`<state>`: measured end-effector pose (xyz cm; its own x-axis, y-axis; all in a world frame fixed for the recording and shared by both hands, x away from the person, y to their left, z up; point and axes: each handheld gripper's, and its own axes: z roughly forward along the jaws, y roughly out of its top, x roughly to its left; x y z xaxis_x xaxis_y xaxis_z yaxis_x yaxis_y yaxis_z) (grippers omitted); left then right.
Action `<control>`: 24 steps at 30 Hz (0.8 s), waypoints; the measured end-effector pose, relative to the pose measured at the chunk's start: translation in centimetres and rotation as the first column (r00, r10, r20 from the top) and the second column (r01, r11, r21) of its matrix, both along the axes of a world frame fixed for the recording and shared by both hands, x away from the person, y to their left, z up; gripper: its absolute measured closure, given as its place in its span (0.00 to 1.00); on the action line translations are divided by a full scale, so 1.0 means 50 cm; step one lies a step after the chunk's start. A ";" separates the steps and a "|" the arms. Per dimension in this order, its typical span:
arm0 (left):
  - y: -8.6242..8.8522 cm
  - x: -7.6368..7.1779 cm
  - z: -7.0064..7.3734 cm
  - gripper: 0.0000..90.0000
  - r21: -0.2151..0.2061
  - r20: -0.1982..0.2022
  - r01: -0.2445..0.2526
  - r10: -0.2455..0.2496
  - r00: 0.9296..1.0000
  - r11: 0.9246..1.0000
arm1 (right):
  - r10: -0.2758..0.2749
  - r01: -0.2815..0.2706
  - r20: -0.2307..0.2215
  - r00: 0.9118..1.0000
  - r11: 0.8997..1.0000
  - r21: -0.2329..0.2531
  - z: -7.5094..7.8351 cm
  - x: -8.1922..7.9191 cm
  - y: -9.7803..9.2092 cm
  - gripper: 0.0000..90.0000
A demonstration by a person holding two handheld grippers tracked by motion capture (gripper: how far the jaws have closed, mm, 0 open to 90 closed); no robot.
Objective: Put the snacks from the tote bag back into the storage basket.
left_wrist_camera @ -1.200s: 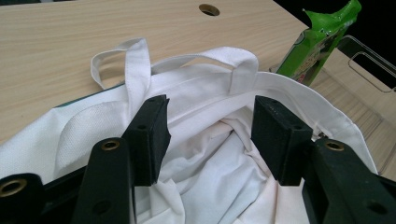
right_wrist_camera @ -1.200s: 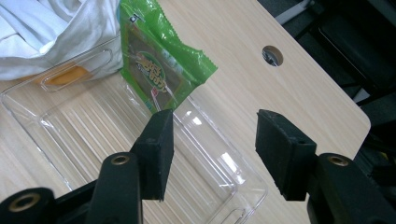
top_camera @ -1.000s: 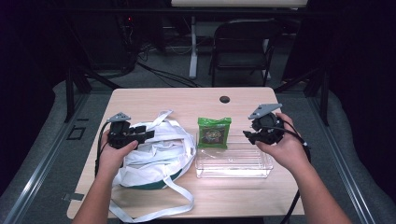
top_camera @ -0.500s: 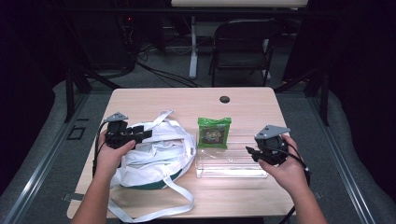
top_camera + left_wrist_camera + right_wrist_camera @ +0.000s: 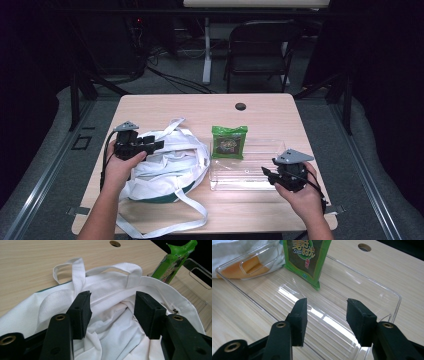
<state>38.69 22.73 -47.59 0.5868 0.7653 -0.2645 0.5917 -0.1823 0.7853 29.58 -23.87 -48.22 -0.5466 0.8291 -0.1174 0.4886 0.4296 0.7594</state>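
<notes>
— So, largest first: where do you stand on the counter [image 5: 150, 107]?

— Your white tote bag [image 5: 167, 165] slumps at lower left, mouth gaping for loading. Your left gripper [image 5: 112, 312] hovers over it, fingers [image 5: 80, 312] spread, empty.

— And the clear tray [image 5: 250, 167]?

— Centre-right, the green snack packet [image 5: 229, 141] propped on its far rim. Your right gripper [image 5: 325, 320], released, hangs above the near rim; there's bare wood beyond.

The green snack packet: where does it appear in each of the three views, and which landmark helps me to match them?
High view: green snack packet at table centre, at the clear tray's far left end.
Left gripper view: upper right corner, beyond the white bag.
Right gripper view: top centre, standing in the tray.
Shared landmark: the round table hole.
</notes>
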 end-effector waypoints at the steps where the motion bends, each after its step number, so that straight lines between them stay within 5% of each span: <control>1: -0.002 0.000 -0.001 0.52 0.003 -0.003 0.007 -0.007 1.000 1.000 | -0.007 0.007 0.018 1.000 1.000 0.023 -0.013 -0.006 -0.001 0.57; 10: -0.008 -0.001 -0.003 0.52 0.016 -0.005 0.013 -0.013 1.000 1.000 | -0.026 0.024 0.037 0.999 0.998 0.057 -0.051 -0.022 -0.004 0.56; 24: -0.009 -0.003 -0.001 0.52 0.018 -0.001 0.018 -0.018 1.000 1.000 | -0.054 0.048 0.067 0.996 0.995 0.089 -0.062 -0.034 -0.016 0.54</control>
